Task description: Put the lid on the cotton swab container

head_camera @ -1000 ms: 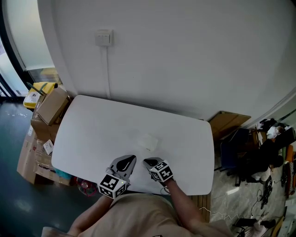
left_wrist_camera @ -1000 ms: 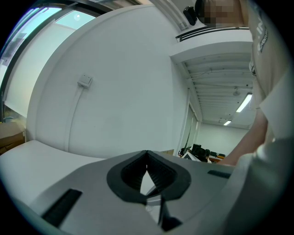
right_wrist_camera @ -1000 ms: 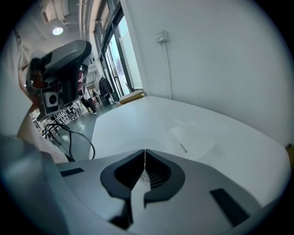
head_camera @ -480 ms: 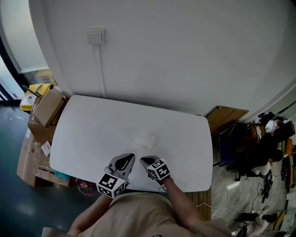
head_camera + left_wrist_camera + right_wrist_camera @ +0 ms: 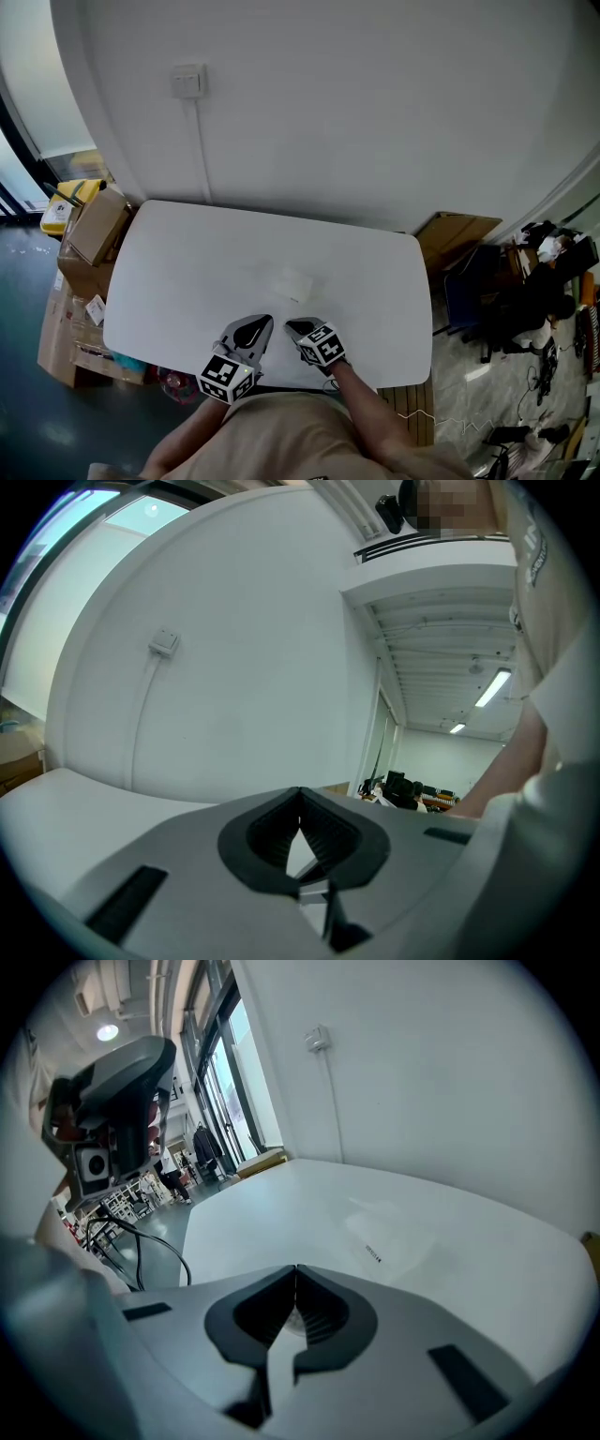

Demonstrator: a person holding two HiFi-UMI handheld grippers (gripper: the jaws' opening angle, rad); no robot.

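We hold both tools low over the near edge of the counter (image 5: 187, 244), the left tool (image 5: 255, 326) and the right tool (image 5: 298, 328) side by side. Each is clenched tip to tip with nothing between its jaws. The cotton swab container (image 5: 292, 281) lies on the counter at about twelve o'clock from the tools, near them but apart, a pale clear shape on the white top. We judge the step in hand to be the reach. To do it well we should open a tool first and find the lid, which we cannot tell from the box here. Then we come in low and square so the clear plastic does not skid. The right gripper view shows the container's outline and a small dark label (image 5: 372, 1252), which the head view washes out. The left gripper view looks past it to the wall (image 5: 234, 667).
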